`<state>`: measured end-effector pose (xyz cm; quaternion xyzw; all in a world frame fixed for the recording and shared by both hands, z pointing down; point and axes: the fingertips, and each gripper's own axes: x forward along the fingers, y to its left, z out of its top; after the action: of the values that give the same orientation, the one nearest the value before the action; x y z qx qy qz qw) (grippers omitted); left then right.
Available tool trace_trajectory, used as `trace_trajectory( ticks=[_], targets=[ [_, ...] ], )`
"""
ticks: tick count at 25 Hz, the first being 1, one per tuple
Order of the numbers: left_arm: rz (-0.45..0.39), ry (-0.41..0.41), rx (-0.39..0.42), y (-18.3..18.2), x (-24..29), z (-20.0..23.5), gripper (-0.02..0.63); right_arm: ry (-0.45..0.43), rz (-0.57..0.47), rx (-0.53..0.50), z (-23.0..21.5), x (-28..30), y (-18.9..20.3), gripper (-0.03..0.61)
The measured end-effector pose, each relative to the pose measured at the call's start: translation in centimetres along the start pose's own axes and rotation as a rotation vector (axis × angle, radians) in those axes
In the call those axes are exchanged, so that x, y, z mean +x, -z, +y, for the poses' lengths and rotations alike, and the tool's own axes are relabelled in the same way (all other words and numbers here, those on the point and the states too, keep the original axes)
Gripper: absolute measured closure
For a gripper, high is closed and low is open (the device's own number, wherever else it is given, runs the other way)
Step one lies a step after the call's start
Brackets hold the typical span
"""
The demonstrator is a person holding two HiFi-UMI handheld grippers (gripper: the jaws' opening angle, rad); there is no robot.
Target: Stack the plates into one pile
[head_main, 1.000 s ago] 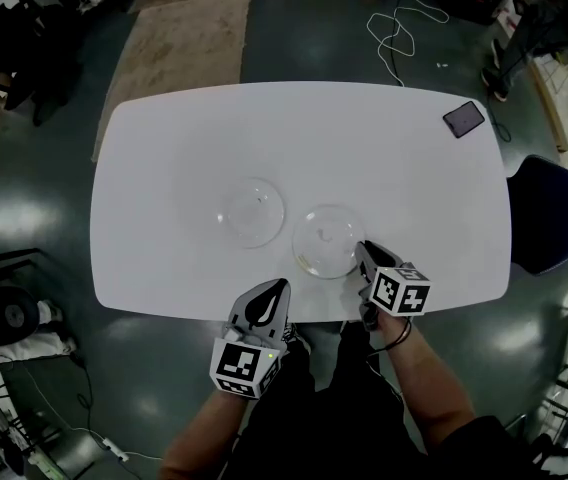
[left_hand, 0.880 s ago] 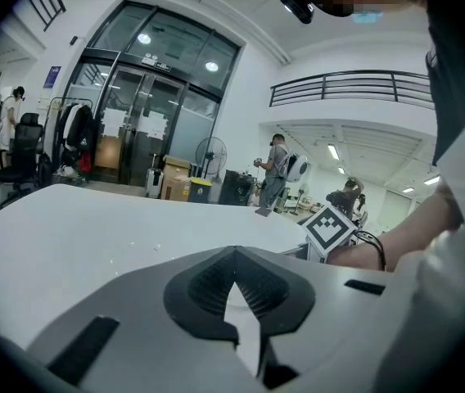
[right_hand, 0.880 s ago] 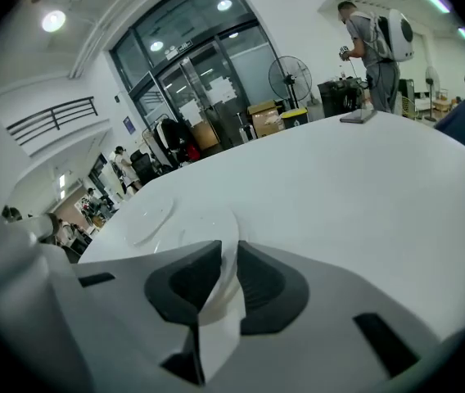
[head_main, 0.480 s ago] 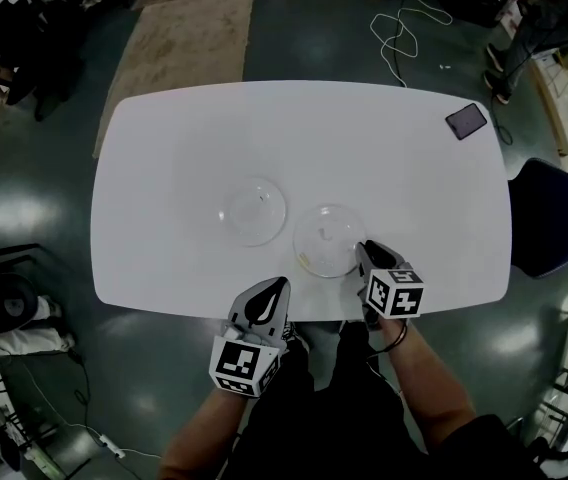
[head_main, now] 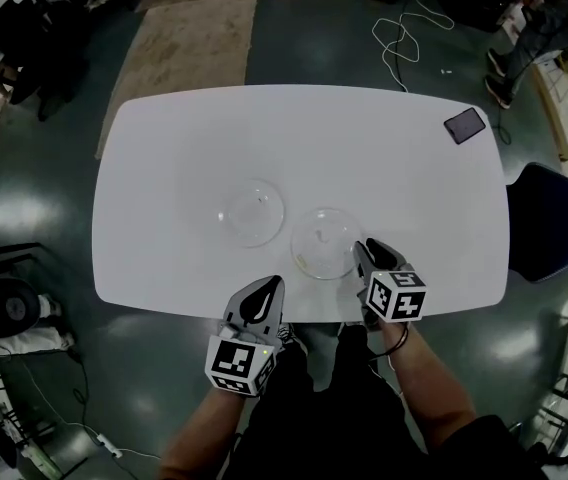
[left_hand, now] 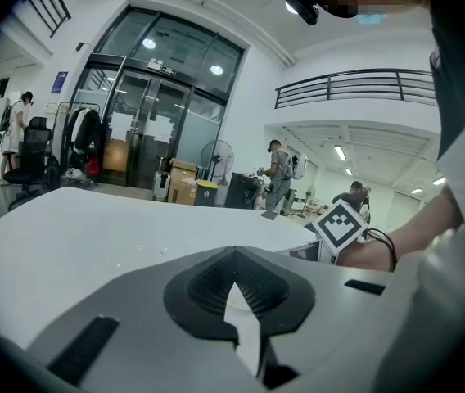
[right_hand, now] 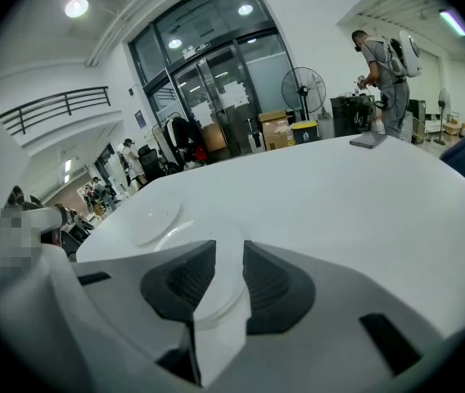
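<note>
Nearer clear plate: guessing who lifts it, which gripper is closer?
Right. The right gripper is at the right rim of the plate, its jaws just opening, rim between them; the left gripper is shut at the table edge, apart.

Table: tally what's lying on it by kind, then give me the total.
Plates: 2
Phone: 1
Total: 3

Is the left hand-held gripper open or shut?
Shut: on the left hand-held gripper the jaws meet at their tips, nothing between them.
</note>
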<state>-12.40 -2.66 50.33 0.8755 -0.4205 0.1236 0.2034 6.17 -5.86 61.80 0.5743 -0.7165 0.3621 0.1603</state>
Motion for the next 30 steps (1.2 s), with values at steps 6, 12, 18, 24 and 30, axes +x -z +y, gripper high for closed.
trace_trajectory(
  ticks=[6, 12, 18, 24, 30],
  targets=[
    [-0.013, -0.036, -0.002, -0.6, -0.1, 0.1, 0.597, -0.051, -0.096, -0.044, 1.7, -1.3, -3.8, 0.560],
    [-0.037, -0.072, -0.003, -1.6, 0.0, -0.2, 0.597, -0.115, -0.185, -0.135, 3.9, -3.1, -7.7, 0.560],
    [-0.064, -0.111, -0.005, -2.8, -0.2, -1.0, 0.597, -0.121, -0.317, -0.276, 6.0, -5.8, -11.4, 0.560],
    [-0.087, -0.149, -0.006, -3.5, -0.2, -1.9, 0.597, -0.176, -0.423, -0.455, 8.7, -8.1, -13.4, 0.560],
    [-0.104, -0.194, -0.004, -4.0, -0.3, -2.5, 0.597, -0.217, -0.525, -0.757, 12.1, -10.0, -13.7, 0.560]
  ],
)
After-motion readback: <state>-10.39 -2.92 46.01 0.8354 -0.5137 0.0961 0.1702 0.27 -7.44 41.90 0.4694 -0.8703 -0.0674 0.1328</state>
